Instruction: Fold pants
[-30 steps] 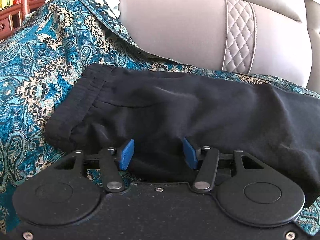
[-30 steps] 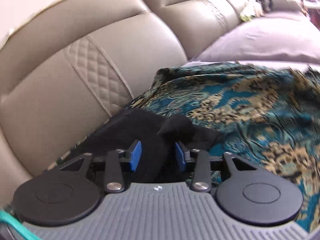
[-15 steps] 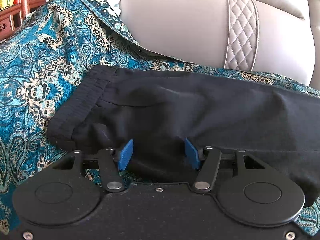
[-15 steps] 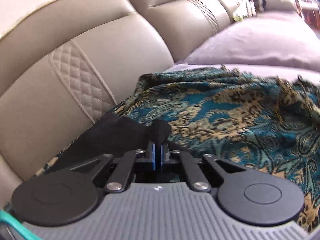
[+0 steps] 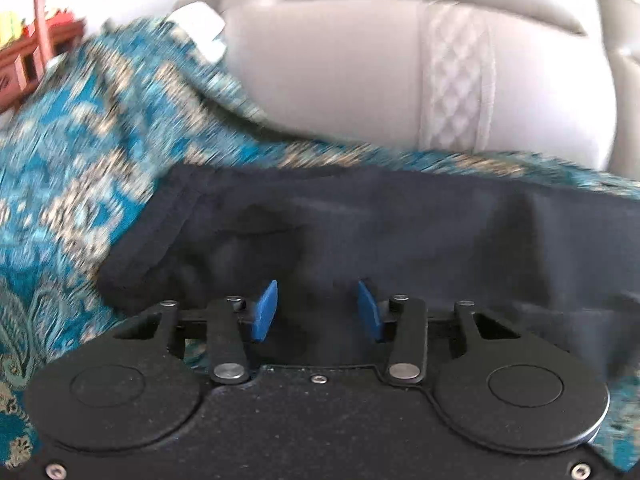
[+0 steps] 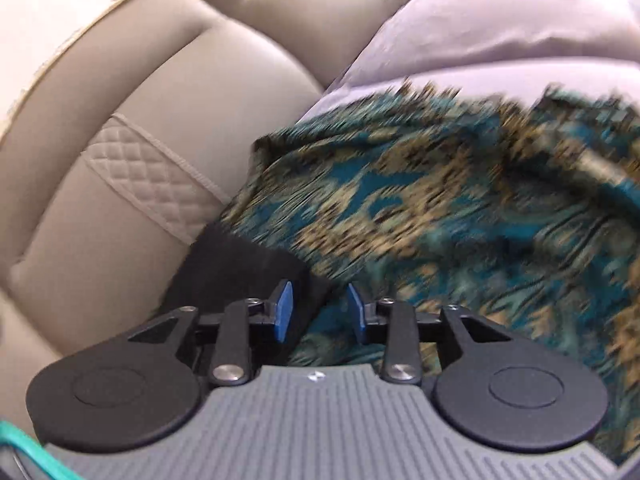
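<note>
In the left wrist view we are seeing the black pants [image 5: 400, 232] lying flat across the middle of the frame, on the teal patterned cloth [image 5: 80, 200] that is covering the sofa [image 5: 340, 80]. The waistband is now sitting at the centre left, and the whole picture is blurred, so we are moving this hand. The left gripper [image 5: 318, 310] is closing its jaws; the dark fabric is lying between the blue pads [image 5: 266, 312], but they are not pressing it yet.

In the right wrist view the change is bigger. Half a second ago the right gripper [image 6: 320, 312] was clenched on a peak of black fabric; now its jaws are opening and the pants end [image 6: 248, 268] is lying released at the lower centre left, only its corner reaching between the pads. We are judging that the leg end is now placed, and the left side is preparing the next grasp.
</note>
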